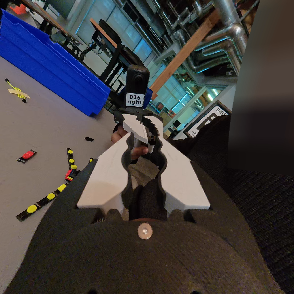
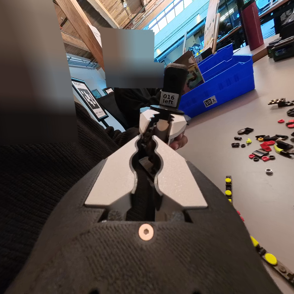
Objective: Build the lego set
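My two grippers face each other in the air off the grey table's edge. My right gripper [image 2: 146, 137] is shut on a small black lego piece [image 1: 152, 140], and its tips [image 1: 149, 143] sit between my left gripper's fingers. My left gripper [image 1: 145, 136] is open around them; it also shows in the right wrist view [image 2: 156, 140] with its fingers apart. Black strips with yellow round tiles [image 1: 41, 202] [image 2: 228, 189] lie on the table below. A pile of loose black, red and yellow pieces [image 2: 270, 146] lies farther out.
A blue bin [image 1: 47, 63] [image 2: 222, 82] stands at the table's far side. A red and black piece [image 1: 27, 155], a small black piece [image 1: 89, 139], a taped yellow cord [image 1: 18, 93] and a silver ring [image 2: 268, 171] lie on the table. A person's dark knitted sleeve [image 2: 39, 175] is close by. Left and right tips are no more than a few centimetres apart.
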Demonstrator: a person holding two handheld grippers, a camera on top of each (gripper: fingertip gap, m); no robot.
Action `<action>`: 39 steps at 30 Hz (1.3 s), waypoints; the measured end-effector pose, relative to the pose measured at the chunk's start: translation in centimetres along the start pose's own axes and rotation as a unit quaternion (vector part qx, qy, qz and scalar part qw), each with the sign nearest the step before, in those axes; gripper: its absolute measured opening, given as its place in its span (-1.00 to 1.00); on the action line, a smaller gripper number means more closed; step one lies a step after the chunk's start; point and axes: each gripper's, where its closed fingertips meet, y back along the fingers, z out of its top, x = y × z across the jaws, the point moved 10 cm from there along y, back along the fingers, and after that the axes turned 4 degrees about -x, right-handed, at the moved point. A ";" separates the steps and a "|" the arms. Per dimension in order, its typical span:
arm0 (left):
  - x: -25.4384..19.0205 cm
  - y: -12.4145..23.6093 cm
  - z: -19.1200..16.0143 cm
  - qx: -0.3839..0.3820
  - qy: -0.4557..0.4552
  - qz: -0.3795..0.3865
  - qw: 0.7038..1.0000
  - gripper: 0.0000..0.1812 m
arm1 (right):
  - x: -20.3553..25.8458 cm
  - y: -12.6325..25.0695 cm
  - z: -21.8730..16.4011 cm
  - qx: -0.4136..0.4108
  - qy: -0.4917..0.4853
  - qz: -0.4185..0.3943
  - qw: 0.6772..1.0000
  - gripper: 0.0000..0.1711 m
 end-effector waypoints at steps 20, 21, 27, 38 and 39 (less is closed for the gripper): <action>-1.1 0.3 -0.4 0.049 -0.185 0.073 0.979 -0.65 | -2.1 0.7 -0.8 0.009 -0.169 0.014 0.985 -0.93; -1.1 0.2 -0.5 0.052 -0.199 0.080 0.975 -0.68 | -2.2 0.7 -1.0 0.019 -0.180 0.010 0.983 -0.93; -1.4 0.0 -0.9 0.065 -0.235 0.090 0.966 -0.91 | -2.5 0.8 -1.3 0.025 -0.203 0.015 0.979 -0.94; -1.5 0.2 -0.7 0.064 -0.235 0.079 0.967 -0.96 | -2.7 0.9 -1.3 0.001 -0.212 0.022 0.977 -0.92; -1.5 0.2 -0.6 0.064 -0.232 0.075 0.968 -0.97 | -2.7 0.9 -1.3 -0.001 -0.212 0.026 0.977 -0.92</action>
